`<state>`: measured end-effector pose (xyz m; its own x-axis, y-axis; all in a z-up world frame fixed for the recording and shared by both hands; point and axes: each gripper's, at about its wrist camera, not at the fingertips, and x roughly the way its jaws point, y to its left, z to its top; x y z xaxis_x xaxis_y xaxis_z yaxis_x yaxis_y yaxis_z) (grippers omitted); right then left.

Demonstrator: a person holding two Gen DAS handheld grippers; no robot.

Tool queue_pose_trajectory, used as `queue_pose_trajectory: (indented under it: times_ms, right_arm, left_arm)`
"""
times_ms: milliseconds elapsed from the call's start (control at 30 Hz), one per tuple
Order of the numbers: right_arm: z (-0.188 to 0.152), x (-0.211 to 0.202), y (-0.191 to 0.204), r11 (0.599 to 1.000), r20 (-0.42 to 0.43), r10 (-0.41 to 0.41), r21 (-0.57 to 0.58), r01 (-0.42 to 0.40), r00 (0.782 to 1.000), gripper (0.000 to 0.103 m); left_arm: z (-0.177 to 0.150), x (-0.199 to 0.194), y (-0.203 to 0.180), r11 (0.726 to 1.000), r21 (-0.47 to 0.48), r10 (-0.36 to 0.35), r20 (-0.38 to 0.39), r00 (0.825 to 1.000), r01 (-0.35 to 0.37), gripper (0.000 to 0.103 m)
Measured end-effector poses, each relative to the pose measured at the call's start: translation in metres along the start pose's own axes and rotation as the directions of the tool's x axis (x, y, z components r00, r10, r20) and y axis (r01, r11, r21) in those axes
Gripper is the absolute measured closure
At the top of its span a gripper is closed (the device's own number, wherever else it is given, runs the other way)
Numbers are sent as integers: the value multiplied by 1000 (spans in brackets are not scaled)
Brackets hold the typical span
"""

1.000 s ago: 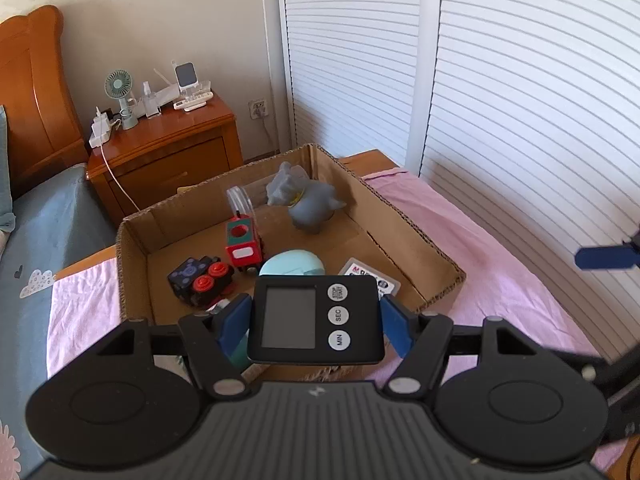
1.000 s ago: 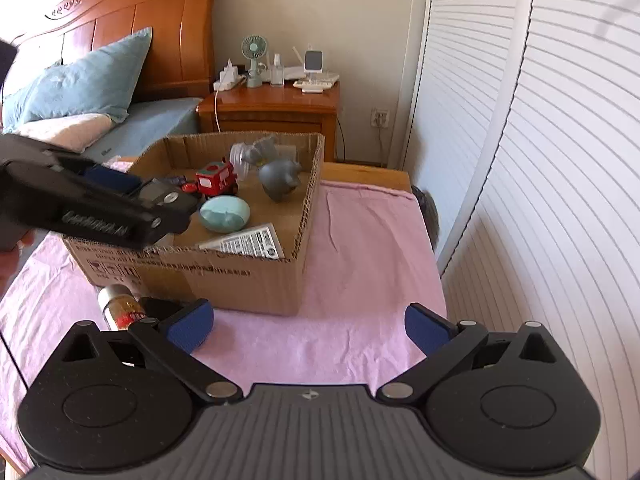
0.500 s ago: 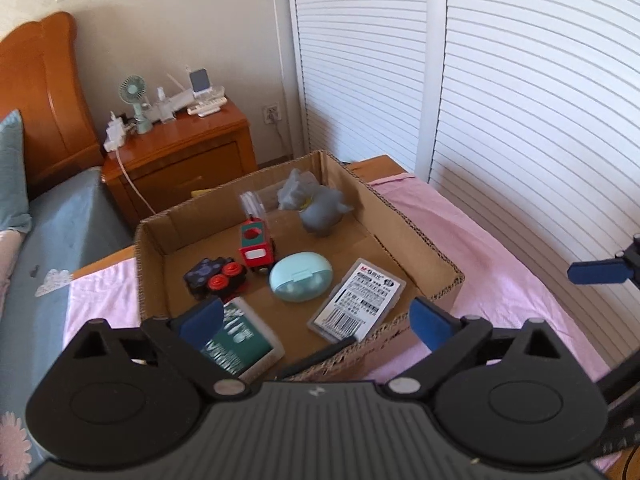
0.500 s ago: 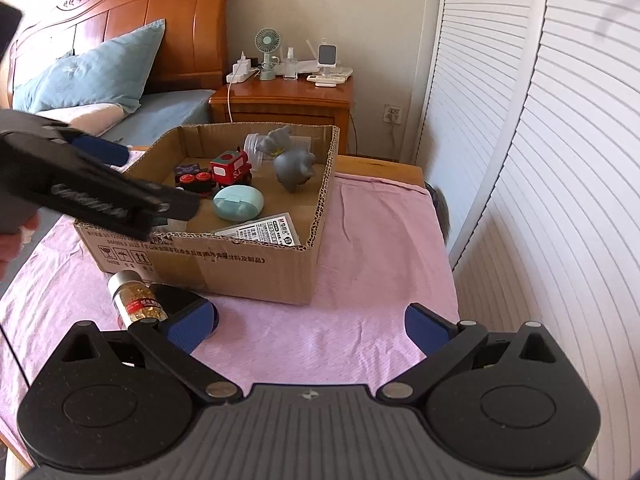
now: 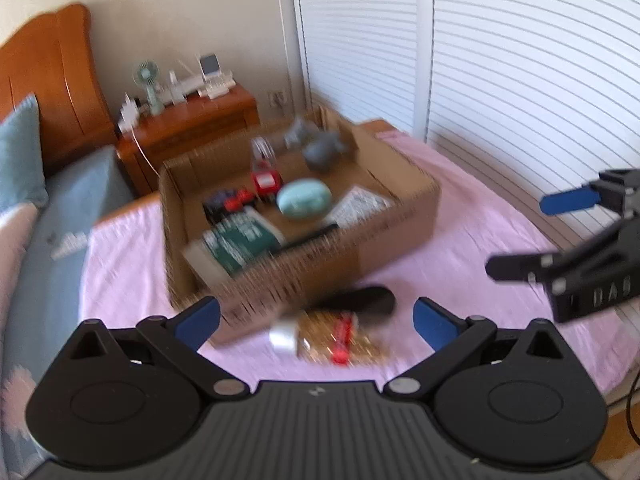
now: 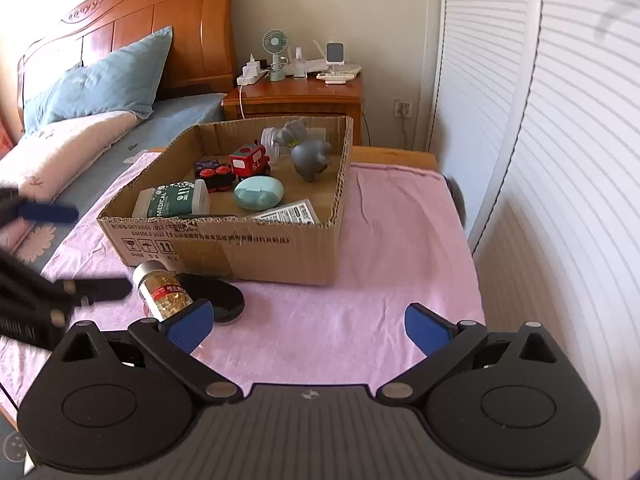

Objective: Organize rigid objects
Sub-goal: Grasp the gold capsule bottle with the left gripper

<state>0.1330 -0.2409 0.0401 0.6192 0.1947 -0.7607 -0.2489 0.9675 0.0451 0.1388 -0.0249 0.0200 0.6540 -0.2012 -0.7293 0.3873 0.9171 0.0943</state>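
Note:
A cardboard box [image 6: 240, 248] stands on the pink cloth and holds a green medical box [image 6: 172, 199], a toy train [image 6: 250, 162], a teal case [image 6: 259, 193], a grey toy animal [image 6: 310, 154], a label card [image 6: 286, 213] and a black timer [image 6: 200, 217] against the front wall. A clear bottle of golden capsules [image 6: 162, 291] lies in front of the box beside a black disc [image 6: 224, 300]. My left gripper [image 5: 316, 320] is open and empty above the bottle [image 5: 340, 338]. My right gripper [image 6: 306, 322] is open and empty, right of the bottle.
A wooden nightstand [image 6: 296, 98] with a fan and chargers stands behind the box. A bed with a blue pillow [image 6: 100, 80] lies to the left. White louvered doors [image 6: 540, 120] run along the right. The left wrist view is motion-blurred.
My left gripper opened and let the black timer go into the box, then pulled back and down over the bottle. The right gripper stayed open and drew slightly back.

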Motion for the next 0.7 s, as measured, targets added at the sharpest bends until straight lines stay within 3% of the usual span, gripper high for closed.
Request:
queue_pose_trajectory:
  times_ms: [167, 400, 700]
  right_arm:
    - [-6, 1, -4, 1000, -14, 2, 21, -2, 1000, 0]
    - [-8, -3, -8, 1000, -2, 9, 26, -8, 1000, 0]
    - [-7, 4, -10, 1000, -14, 13, 29, -12, 1000, 0]
  left_arm:
    - [-17, 23, -5, 999, 10, -44, -62, 997, 45, 1]
    - [-23, 52, -6, 998, 45, -30, -115, 993, 36, 1]
    - [-19, 72, -1, 999, 45, -25, -116, 993, 30, 3]
